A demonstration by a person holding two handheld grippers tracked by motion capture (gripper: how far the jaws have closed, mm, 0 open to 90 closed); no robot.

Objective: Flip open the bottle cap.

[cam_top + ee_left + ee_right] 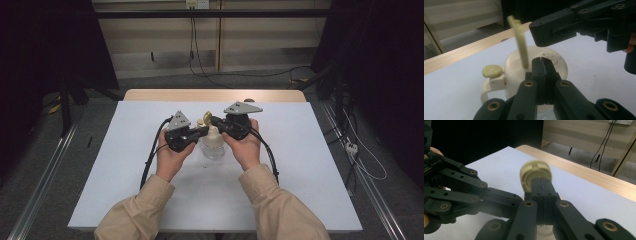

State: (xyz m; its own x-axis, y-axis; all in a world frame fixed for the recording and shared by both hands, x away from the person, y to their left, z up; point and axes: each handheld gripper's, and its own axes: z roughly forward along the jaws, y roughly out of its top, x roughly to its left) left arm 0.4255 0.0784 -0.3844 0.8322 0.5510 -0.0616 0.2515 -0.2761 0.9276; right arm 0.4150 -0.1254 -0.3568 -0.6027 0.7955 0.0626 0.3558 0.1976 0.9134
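opening a small clear jar (213,146) at frame centre on the white surface (125,165): left tool (202,131) pinched shut on its cream lid (536,66), right tool (214,120) clamped on the raised flip cap (535,175). next, swing the cap fully back.

A white table (300,190) with a wooden far edge; black cables (192,45) hang down the wall behind.

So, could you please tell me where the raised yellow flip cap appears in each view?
High view: flip cap at centre, above the jar lid.
Left gripper view: upper middle, seen edge-on.
Right gripper view: centre, round underside facing the camera.
Shared landmark: the wooden table edge.
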